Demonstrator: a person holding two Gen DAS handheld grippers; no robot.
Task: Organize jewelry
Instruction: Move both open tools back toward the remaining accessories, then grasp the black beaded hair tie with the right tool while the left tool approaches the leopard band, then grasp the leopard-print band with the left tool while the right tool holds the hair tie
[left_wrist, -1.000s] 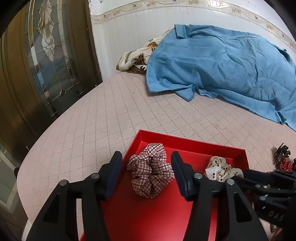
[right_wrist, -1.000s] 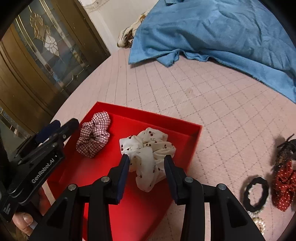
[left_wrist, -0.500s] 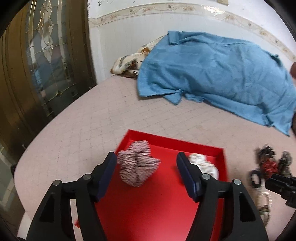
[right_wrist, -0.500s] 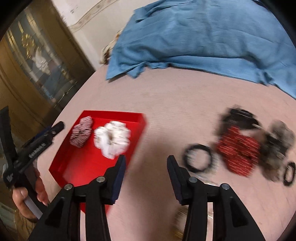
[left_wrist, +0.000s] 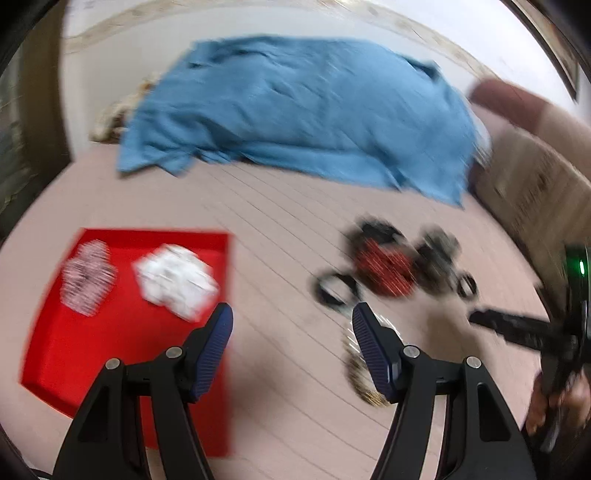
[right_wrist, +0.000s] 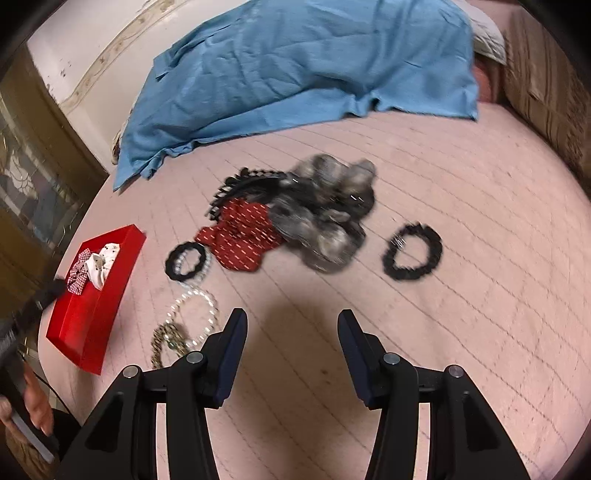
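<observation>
So both tools are empty right now: the right tool (right_wrist: 291, 345) has its jaws spread wide over bare bed, and the left tool (left_wrist: 291, 341) is just as wide open, hanging between the red tray (right_wrist: 98, 314) and the loose stuff. The tray sits out at about 9 o'clock in the right wrist view with a plaid scrunchie (right_wrist: 78, 273) and a white scrunchie (right_wrist: 99, 264) already in it, side by side. Everything else is still out on the pink quilted bed (right_wrist: 461, 295): a red dotted scrunchie (right_wrist: 240, 240) at roughly 11 o'clock, with a black claw clip (right_wrist: 247, 184) touching its far edge and a grey fuzzy scrunchie (right_wrist: 325, 214) right against it at 12, plus a black hair tie (right_wrist: 413, 251) on its own at 1 o'clock, another black ring (right_wrist: 186, 260) and a pearl bracelet (right_wrist: 194, 310) at 10. My take is the next step is picking one piece, and I'd go for the lone black hair tie first since nothing's tangled with it. Come straight down, one finger inside the ring and one outside, pinch the band, not the quilt. For the heap, grab the top puff and lift slowly so the clip doesn't drag along. The left view is pretty blurry, so fine detail there is a guess.
</observation>
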